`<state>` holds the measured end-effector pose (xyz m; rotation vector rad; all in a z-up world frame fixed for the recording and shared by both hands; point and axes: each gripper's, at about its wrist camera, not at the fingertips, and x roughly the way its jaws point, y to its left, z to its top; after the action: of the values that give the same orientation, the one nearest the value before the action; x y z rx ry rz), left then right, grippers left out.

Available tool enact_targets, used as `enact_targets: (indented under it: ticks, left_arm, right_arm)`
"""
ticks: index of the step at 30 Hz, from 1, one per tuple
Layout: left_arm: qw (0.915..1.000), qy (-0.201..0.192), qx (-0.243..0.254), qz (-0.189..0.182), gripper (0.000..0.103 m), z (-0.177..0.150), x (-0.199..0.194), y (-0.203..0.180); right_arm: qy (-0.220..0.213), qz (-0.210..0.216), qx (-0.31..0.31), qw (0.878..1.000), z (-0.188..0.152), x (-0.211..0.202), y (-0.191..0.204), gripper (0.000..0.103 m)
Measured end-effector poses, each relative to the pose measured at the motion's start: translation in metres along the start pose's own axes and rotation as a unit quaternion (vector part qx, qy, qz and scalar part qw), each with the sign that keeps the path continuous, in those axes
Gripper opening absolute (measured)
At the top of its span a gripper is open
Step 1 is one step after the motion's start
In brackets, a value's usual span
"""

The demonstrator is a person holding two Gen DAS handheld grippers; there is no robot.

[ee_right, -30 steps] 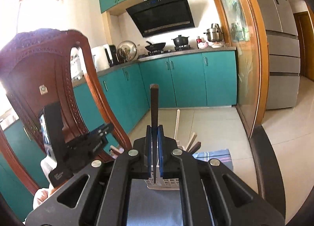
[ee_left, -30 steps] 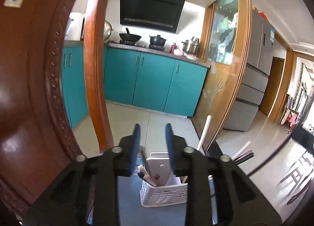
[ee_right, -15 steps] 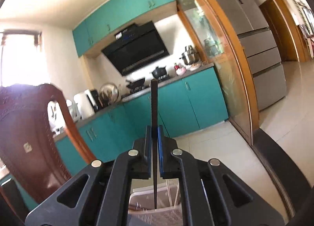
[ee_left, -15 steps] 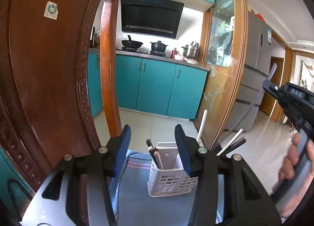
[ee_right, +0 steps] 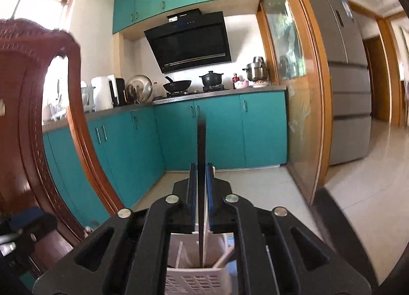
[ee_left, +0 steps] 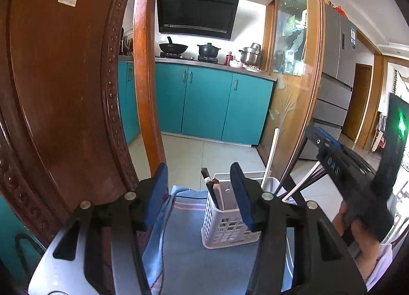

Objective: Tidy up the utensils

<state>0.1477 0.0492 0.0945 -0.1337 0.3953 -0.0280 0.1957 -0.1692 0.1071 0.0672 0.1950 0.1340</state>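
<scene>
Between the right gripper's [ee_right: 202, 197] jaws: one dark chopstick [ee_right: 201, 167], standing upright, lower end already inside the white utensil basket [ee_right: 196, 282] directly beneath. Jaws have just been opening; pads are parting, though whether one is touching the stick cannot be told, so release is judged under way and this piece is nearly filed. Ahead of the left gripper [ee_left: 202, 194]: the same basket on a blue cloth [ee_left: 186, 238], holding other utensils; its jaws have been widening too, standing apart, gripping nothing.
</scene>
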Motion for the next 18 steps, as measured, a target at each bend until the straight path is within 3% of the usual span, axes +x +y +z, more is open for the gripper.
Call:
enact_targets:
  ticks: [1,2,5,8,10,14,18]
  left_arm:
    - [1.0000,0.000,0.000,-0.001,0.054,-0.001,0.000,0.000]
    - [1.0000,-0.001,-0.001,-0.003,0.055,-0.001,0.000,0.000]
    - [1.0000,-0.004,-0.003,-0.009,0.061,-0.006,-0.003,0.002]
    - [0.9999,-0.005,-0.005,-0.014,0.068,-0.012,-0.004,0.003]
    - [0.9997,-0.011,-0.002,-0.020,0.072,-0.022,-0.007,0.003]
    - [0.9998,-0.012,0.014,-0.008,0.082,-0.049,-0.008,0.003]
    - [0.9977,0.001,0.066,0.013,0.089,-0.085,-0.011,-0.002]
  right_arm:
    - [-0.004,-0.003,-0.004,1.000,-0.003,-0.006,0.000,0.050]
    - [-0.007,-0.002,0.000,1.000,-0.005,-0.011,0.000,0.054]
    - [-0.002,0.022,0.037,0.999,-0.005,-0.032,-0.003,0.059]
    - [0.001,0.040,0.041,0.998,-0.007,-0.054,0.001,0.072]
    - [-0.007,0.031,0.032,0.999,-0.014,-0.073,0.003,0.083]
    - [-0.011,-0.005,-0.009,1.000,-0.054,-0.104,-0.004,0.094]
    - [0.058,-0.022,0.004,0.998,-0.090,-0.105,-0.018,0.099]
